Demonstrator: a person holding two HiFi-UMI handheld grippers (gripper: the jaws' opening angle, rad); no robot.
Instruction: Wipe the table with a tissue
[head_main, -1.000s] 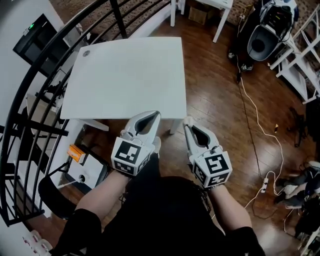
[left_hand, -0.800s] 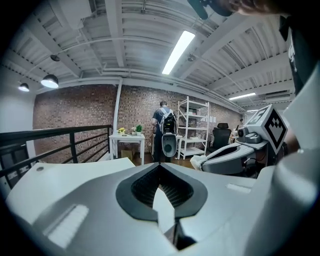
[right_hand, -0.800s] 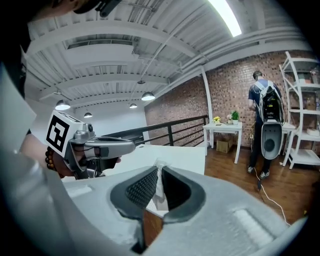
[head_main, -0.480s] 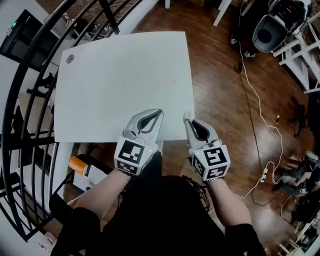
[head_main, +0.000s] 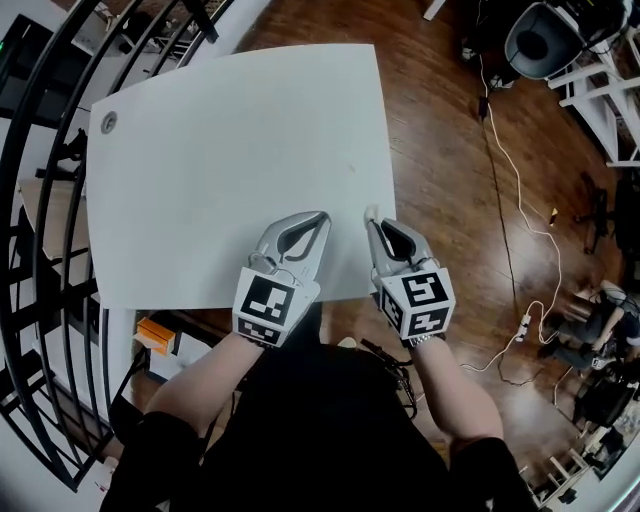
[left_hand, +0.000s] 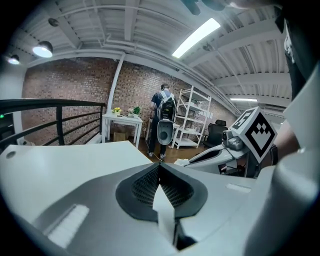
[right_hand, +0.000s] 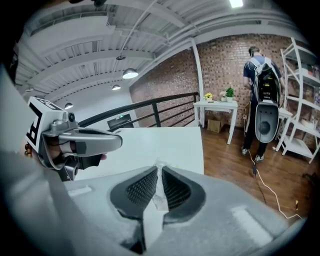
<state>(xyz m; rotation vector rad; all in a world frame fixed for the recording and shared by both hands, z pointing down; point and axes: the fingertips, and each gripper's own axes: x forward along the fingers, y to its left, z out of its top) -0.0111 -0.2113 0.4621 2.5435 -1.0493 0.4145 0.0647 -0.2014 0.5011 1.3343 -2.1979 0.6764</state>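
Observation:
The white table (head_main: 230, 150) fills the upper left of the head view. Both grippers hover side by side over its near right edge. My right gripper (head_main: 370, 216) is shut on a small scrap of white tissue (head_main: 369, 211), which pokes out at its tip. In the right gripper view the crumpled tissue (right_hand: 159, 166) sits pinched between the dark pads, with the table (right_hand: 160, 142) just beyond. My left gripper (head_main: 322, 216) is shut with nothing visible in it. In the left gripper view its pads (left_hand: 145, 182) meet.
A black metal railing (head_main: 40, 200) curves along the table's left side. Wooden floor (head_main: 450, 180) with a white cable (head_main: 520, 200) lies to the right. An orange box (head_main: 158, 335) sits below the near edge. A person with a backpack (right_hand: 260, 95) stands by distant shelves.
The table has come closer and lower in the head view. Both grippers, earlier short of its near edge, now reach over that edge. Their jaws stay shut.

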